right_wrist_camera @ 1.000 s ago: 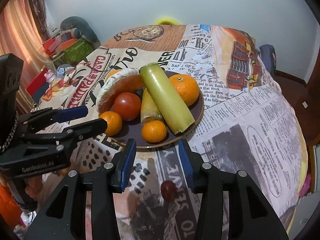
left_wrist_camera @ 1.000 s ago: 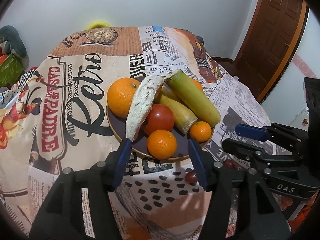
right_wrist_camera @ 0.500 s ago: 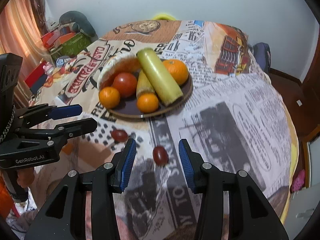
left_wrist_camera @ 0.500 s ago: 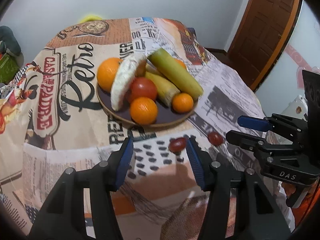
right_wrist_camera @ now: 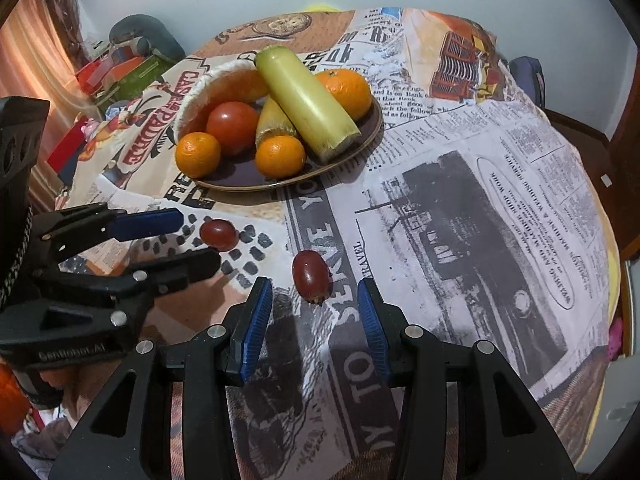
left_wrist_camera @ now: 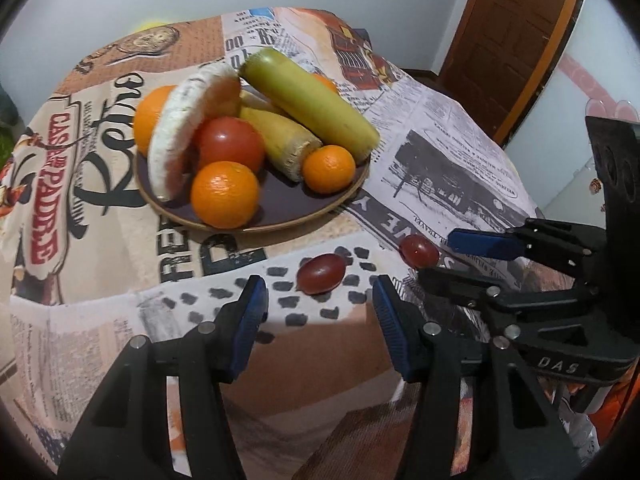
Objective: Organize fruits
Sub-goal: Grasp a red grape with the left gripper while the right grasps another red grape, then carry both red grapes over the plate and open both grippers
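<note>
A dark plate (left_wrist_camera: 280, 204) (right_wrist_camera: 360, 136) holds oranges (left_wrist_camera: 225, 194), a tomato (left_wrist_camera: 230, 144), two yellow-green stalks (left_wrist_camera: 312, 104) and a white-rinded slice (left_wrist_camera: 176, 128). Two red grapes lie on the cloth in front of it. My left gripper (left_wrist_camera: 318, 308) is open, just behind the left grape (left_wrist_camera: 321, 268) (right_wrist_camera: 218, 234). My right gripper (right_wrist_camera: 316, 312) is open, just behind the right grape (right_wrist_camera: 311, 274) (left_wrist_camera: 419, 250). Each gripper shows from the side in the other's view, the right one (left_wrist_camera: 452, 254) and the left one (right_wrist_camera: 192, 240).
The round table has a newspaper-print cloth (right_wrist_camera: 480, 200) that drops off at the near edge. A wooden door (left_wrist_camera: 516, 40) stands at the right. Boxes and clutter (right_wrist_camera: 112, 76) lie on the floor to the left.
Both grippers have pulled back from the plate and dropped lower. The two grapes, first near my fingers' bases, now lie just ahead of the open fingertips.
</note>
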A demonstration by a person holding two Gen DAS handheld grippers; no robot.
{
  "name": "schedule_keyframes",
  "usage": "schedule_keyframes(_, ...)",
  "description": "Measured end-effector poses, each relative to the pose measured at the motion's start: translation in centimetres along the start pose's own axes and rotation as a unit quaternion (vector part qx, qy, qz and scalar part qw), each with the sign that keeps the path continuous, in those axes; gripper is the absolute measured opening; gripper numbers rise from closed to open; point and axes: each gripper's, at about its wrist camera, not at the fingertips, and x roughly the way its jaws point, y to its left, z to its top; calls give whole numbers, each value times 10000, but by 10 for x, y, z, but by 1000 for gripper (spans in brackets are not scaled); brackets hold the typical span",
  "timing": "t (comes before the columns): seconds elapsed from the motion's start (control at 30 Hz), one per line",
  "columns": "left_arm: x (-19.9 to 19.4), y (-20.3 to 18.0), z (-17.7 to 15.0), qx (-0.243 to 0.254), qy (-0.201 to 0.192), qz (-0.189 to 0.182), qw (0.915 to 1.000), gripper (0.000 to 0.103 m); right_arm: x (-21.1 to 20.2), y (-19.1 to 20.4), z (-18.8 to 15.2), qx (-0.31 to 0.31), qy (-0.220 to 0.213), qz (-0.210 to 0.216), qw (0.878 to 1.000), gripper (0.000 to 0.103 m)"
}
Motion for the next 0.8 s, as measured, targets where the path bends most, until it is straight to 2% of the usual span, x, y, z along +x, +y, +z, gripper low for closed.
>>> schedule_keyframes(0.13,4,0,4,14,-44,-9,10000,55,4,4,-1,-114,18,65,9999,27)
schedule_keyframes(0.17,4,-1,4,26,-69,-9,10000,55,5,5,-1,-136,-5,65,9999,27)
schedule_keyframes(0.23,3,-2,4,89,-112,24,9999,46,5,5,0,-164,-36,49,9998,22)
schedule_keyframes(0.3,7,-3,3,115,-29,4,9999,30,5,4,0,-184,-58,49,9998,18)
schedule_keyframes(0.37,10,-2,3,101,16,81,9999,26,5,2,1,-157,-71,97,9998,17)
schedule_keyframes(0.5,7,-1,3,64,-32,-5,10000,25,3,1,1,-124,-104,118,9998,17)
schedule_keyframes(0.8,-16,10,6,9,-322,126,9994,25,-6,8,14,-198,-291,220,9991,17)
